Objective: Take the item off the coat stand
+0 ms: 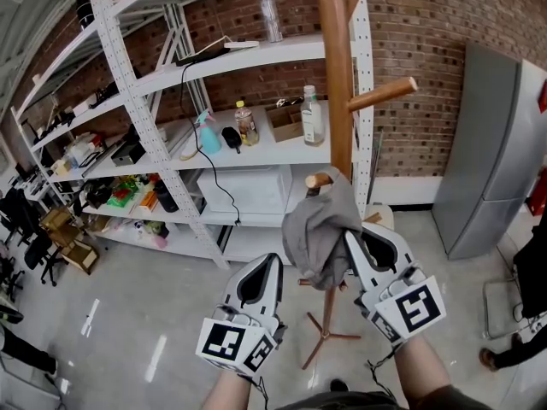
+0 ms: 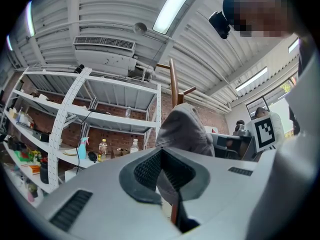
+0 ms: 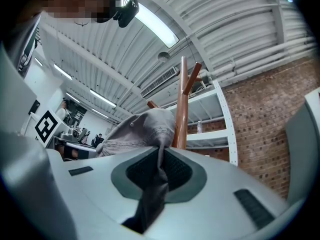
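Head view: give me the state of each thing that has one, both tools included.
grey cap: hanging on a lower peg of the stand, pinched by the right tool.
right tool: shut on the cap's fabric.
left tool: shut, nothing between its jaws.
coat stand: upright.
clear bottle: upright on the shelf.

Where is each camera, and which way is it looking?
Head view: on the person's head, looking steeply down at the coat stand, grey cap and shelves; forearms, left tongs and right tongs show.
Left gripper view: rides the left tongs, looking up along them at the cap; its shut tongs show.
Right gripper view: rides the right tongs, looking up; they pinch the cap.
Shared: all three see cap and stand.
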